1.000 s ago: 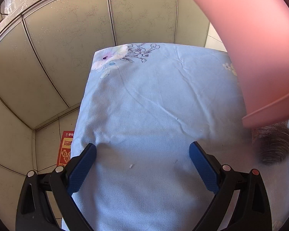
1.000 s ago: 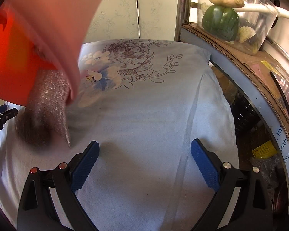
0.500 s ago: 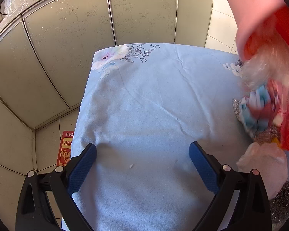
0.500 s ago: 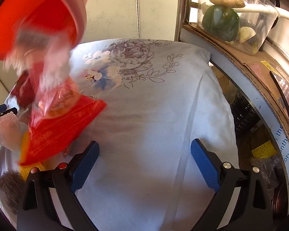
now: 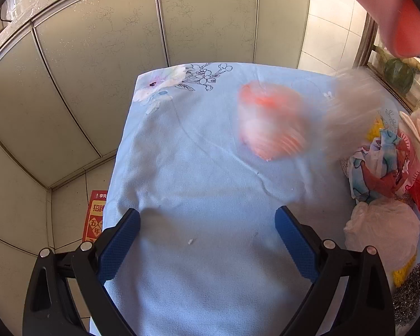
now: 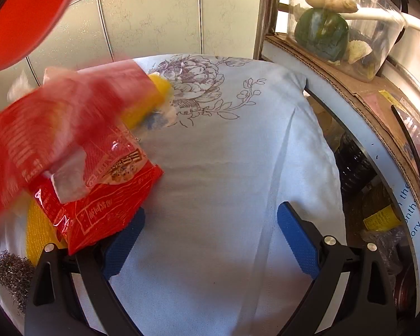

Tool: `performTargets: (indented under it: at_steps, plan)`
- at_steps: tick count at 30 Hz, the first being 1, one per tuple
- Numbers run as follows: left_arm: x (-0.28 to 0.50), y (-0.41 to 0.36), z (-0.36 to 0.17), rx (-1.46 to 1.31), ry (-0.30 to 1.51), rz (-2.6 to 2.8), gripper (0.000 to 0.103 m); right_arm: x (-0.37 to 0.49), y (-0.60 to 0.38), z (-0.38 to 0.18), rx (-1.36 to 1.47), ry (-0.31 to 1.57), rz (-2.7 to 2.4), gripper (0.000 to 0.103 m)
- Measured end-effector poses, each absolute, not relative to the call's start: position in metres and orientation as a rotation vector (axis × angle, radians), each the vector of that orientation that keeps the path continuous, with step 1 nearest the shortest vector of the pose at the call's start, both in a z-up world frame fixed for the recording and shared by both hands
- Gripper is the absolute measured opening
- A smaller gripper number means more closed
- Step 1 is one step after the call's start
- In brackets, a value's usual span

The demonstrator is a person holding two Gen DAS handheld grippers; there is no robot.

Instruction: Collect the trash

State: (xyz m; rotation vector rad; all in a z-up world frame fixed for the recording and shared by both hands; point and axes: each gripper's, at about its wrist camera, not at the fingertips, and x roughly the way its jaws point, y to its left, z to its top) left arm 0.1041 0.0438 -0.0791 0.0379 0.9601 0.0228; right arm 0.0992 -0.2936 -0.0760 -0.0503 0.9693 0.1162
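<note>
Both grippers, left [image 5: 207, 240] and right [image 6: 211, 240], hold jaws apart and empty over one blue cloth [image 5: 210, 173] beside one red wrapper [image 6: 103, 196].

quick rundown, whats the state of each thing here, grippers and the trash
left gripper: open, empty, over the blue cloth
right gripper: open, empty
red snack bag: lying on the cloth, crumpled, over the right gripper's left finger
orange blurred piece: in motion, too blurred to identify
clear plastic bag: crumpled, resting on the cloth
steel wool: resting at the cloth's edge
red bin: tilted overhead
</note>
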Motion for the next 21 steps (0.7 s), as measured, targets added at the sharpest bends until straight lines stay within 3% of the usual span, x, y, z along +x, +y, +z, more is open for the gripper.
performTargets:
  at_steps: [21]
  plan:
    - [0.1041,0.0437,-0.0789,0.038,0.960,0.023,0.095,0.0993,-0.2923,-0.0769,-0.051,0.969,0.116,0.096]
